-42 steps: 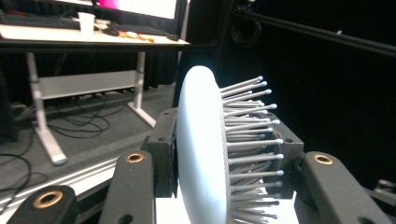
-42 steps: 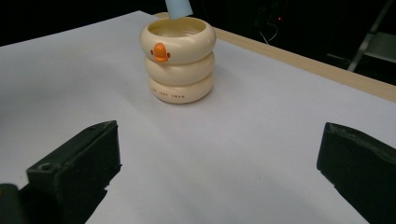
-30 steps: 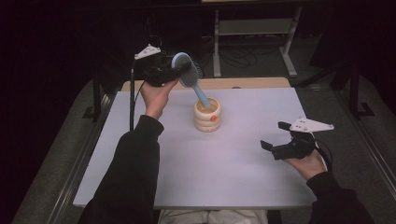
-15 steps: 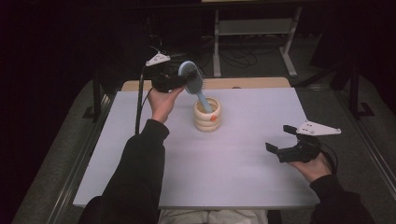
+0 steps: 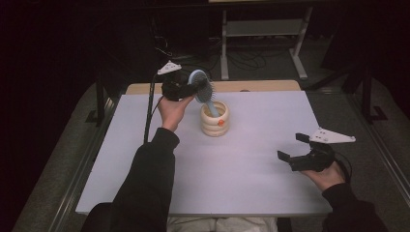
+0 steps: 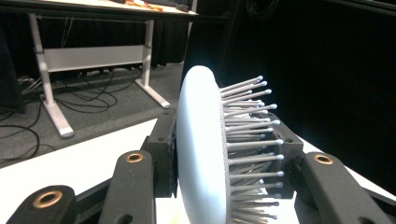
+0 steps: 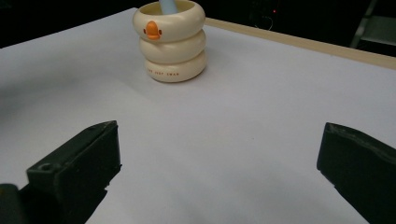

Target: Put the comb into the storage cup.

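We clamp the left gripper [image 5: 191, 89] on the hairbrush [image 5: 202, 89] head | handle dips below it into the duck-faced cup [image 5: 215, 118] | right gripper [image 5: 295, 150] gapes empty

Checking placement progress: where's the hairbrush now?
High view, upper left of centre: the hairbrush head is clamped in the left tongs, its handle dipping into the cream duck cup.

On the white table surface [image 5: 232, 183] one thing stands in the way: a cream, ring-stacked ceramic cup with an orange duck bill [image 5: 215, 119], near the middle of the far edge. The way into its mouth is taken up by the handle of a pale blue plastic hairbrush [image 5: 203, 88] slanting up towards the far left. The near half, both side edges and the right far corner lie bare, and so does the stretch between cup and right edge.
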`<action>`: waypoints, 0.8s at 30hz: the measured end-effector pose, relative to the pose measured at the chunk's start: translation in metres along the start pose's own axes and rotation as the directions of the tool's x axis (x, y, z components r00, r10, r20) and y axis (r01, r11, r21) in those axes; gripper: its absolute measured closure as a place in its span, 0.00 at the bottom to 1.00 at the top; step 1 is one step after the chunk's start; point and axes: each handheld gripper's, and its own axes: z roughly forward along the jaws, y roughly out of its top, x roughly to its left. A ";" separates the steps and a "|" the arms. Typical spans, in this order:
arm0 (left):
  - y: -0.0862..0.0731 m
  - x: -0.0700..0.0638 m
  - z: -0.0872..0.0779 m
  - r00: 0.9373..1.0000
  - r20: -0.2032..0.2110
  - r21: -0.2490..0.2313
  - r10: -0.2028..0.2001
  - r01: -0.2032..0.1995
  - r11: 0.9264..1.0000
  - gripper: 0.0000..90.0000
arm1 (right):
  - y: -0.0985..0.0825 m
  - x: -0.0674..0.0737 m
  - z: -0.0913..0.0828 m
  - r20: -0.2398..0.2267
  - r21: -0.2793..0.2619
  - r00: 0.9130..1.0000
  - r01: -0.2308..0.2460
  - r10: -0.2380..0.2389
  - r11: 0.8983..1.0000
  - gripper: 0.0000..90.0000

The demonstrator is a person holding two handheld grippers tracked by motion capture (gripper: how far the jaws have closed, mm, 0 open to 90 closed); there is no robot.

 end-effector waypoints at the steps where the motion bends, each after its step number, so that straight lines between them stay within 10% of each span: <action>1: -0.001 0.000 0.001 1.000 -0.001 -0.001 -0.002 0.002 1.000 0.61 | 0.000 0.000 0.000 0.001 -0.001 1.000 -0.002 0.002 1.000 0.00; 16: -0.018 0.011 0.008 0.997 -0.015 -0.012 -0.079 0.079 0.997 0.60 | -0.001 -0.001 -0.001 0.005 -0.004 1.000 -0.005 0.005 1.000 0.00; 24: -0.030 0.015 0.013 0.985 0.003 -0.045 -0.173 0.173 0.984 0.60 | -0.002 -0.002 0.000 0.009 0.011 1.000 -0.012 0.012 1.000 0.00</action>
